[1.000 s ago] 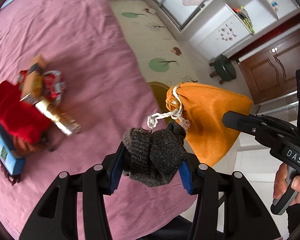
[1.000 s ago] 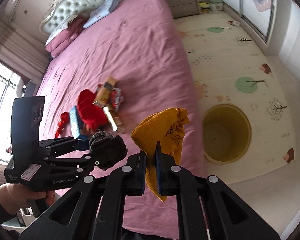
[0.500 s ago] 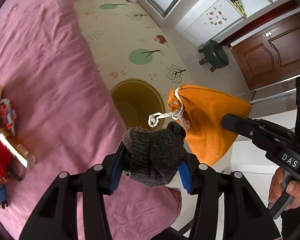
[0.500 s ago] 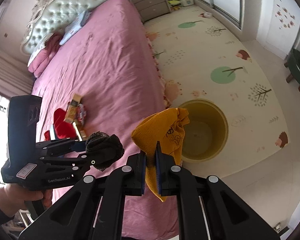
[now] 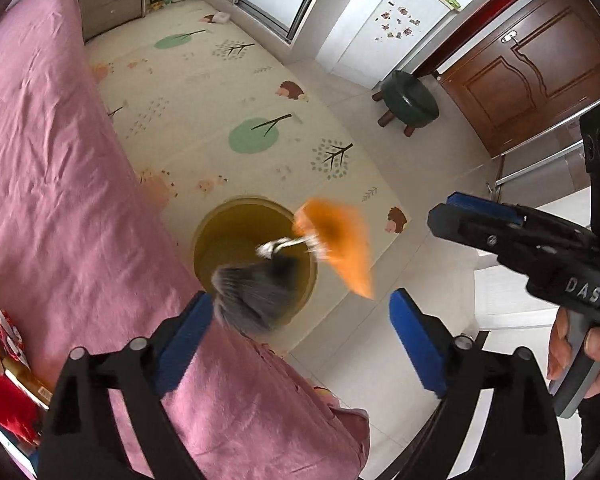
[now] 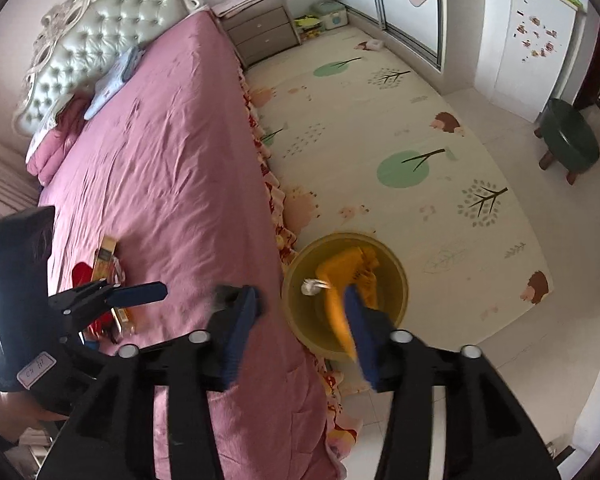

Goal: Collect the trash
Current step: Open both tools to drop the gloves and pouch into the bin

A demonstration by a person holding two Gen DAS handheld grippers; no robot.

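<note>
Both grippers hang above a yellow bin on the floor beside the bed; the bin also shows in the right wrist view. My left gripper is open; a blurred grey knitted bundle drops free below it over the bin. My right gripper is open; the orange drawstring bag falls loose into the bin, also seen blurred in the left wrist view. More trash, a red cloth and a box, lies on the pink bed.
A patterned play mat covers the floor around the bin. A green stool stands near a brown door. A nightstand and white wardrobe line the far side.
Both grippers swung from over the bed to above the bin and opened. The grey bundle and the orange bag left the jaws and are falling.
</note>
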